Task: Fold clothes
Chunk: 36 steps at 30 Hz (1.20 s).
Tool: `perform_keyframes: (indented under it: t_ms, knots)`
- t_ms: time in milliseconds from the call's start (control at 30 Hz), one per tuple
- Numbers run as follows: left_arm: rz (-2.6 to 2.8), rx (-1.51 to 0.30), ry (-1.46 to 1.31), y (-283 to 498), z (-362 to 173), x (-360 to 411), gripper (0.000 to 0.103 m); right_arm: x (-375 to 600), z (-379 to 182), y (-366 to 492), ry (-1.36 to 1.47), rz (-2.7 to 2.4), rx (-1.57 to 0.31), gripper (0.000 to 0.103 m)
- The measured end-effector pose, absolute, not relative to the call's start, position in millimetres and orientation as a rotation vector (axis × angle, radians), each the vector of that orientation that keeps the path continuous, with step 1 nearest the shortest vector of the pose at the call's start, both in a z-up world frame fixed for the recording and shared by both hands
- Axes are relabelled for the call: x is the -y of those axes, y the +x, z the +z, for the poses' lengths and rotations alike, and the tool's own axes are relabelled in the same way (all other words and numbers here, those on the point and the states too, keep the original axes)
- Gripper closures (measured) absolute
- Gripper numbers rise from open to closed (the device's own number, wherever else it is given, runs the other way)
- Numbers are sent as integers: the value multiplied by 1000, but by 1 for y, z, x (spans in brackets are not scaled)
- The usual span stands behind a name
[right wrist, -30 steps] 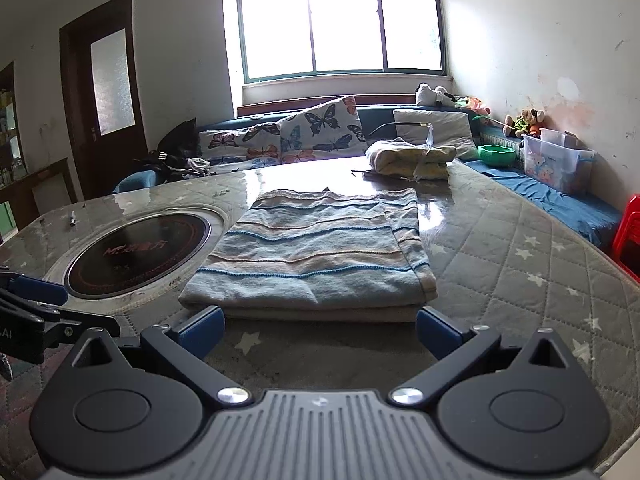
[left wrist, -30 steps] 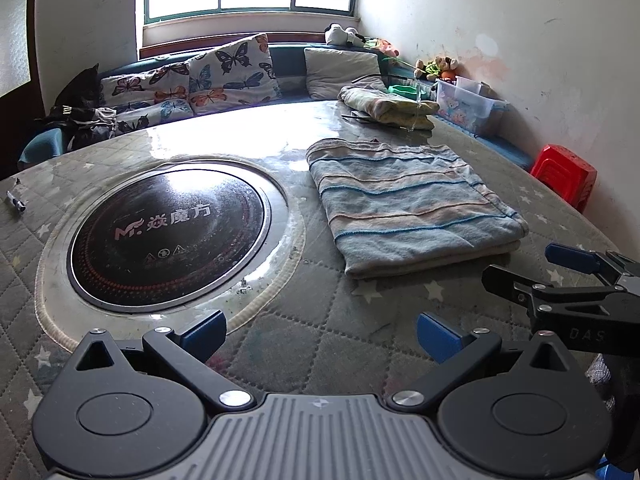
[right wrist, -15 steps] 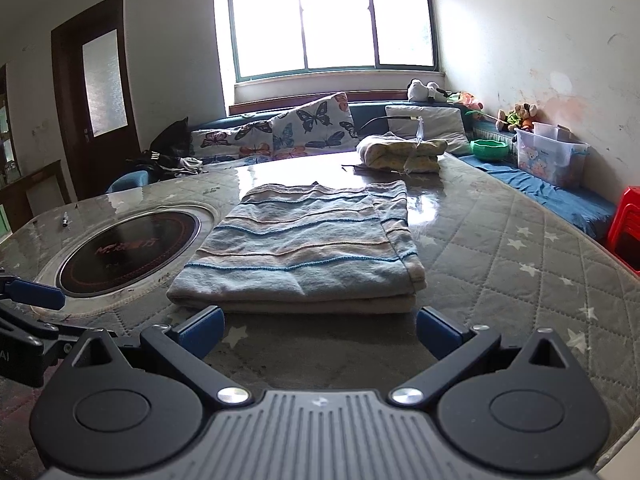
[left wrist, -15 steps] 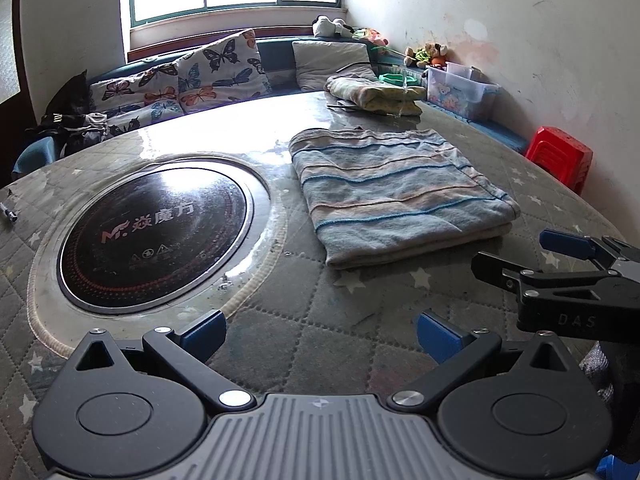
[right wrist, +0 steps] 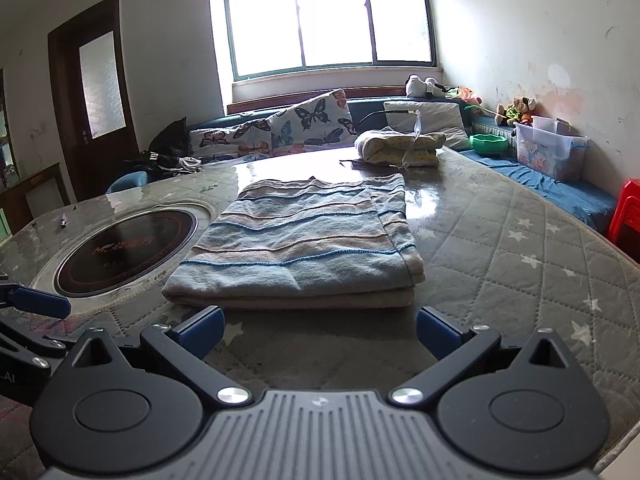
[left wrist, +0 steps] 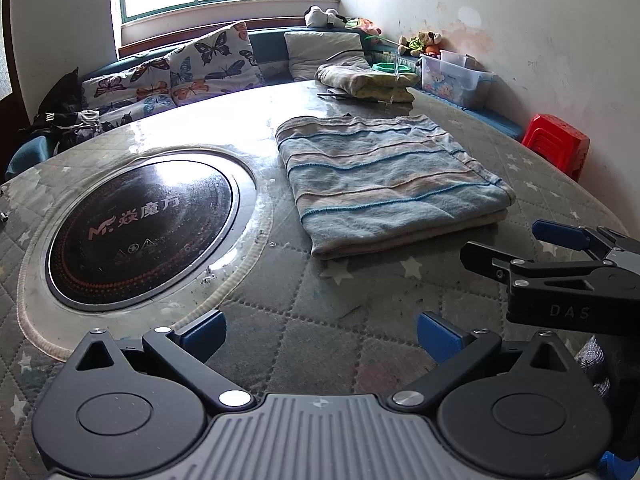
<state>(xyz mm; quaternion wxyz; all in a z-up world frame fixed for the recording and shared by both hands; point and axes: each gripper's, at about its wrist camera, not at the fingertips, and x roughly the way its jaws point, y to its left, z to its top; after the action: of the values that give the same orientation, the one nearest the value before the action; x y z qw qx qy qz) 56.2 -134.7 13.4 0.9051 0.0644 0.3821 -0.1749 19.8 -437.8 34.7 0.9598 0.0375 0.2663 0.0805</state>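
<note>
A blue and beige striped garment [left wrist: 388, 180] lies folded in a flat rectangle on the quilted round table [left wrist: 320, 300]; it also shows in the right wrist view [right wrist: 304, 248]. My left gripper [left wrist: 320, 332] is open and empty, above the table in front of the garment's near left corner. My right gripper [right wrist: 320, 328] is open and empty, just in front of the garment's near edge. It shows side-on at the right of the left wrist view [left wrist: 516, 248].
A black round cooktop [left wrist: 140, 232] is set into the table left of the garment. A second folded cloth [left wrist: 364, 82] lies at the table's far side. A bench with butterfly cushions [left wrist: 192, 68], a plastic box [left wrist: 456, 78] and a red stool [left wrist: 556, 146] stand beyond.
Both grippers have drawn back slightly from the folded garment and stay open. The garment has not moved.
</note>
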Motion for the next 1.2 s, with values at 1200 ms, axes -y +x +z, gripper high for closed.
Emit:
perform_keyframes:
  t_ms: [1200]
  knots:
    - [-374, -871, 132, 82, 1, 139, 0, 436, 30, 34, 56, 106, -582, 0]
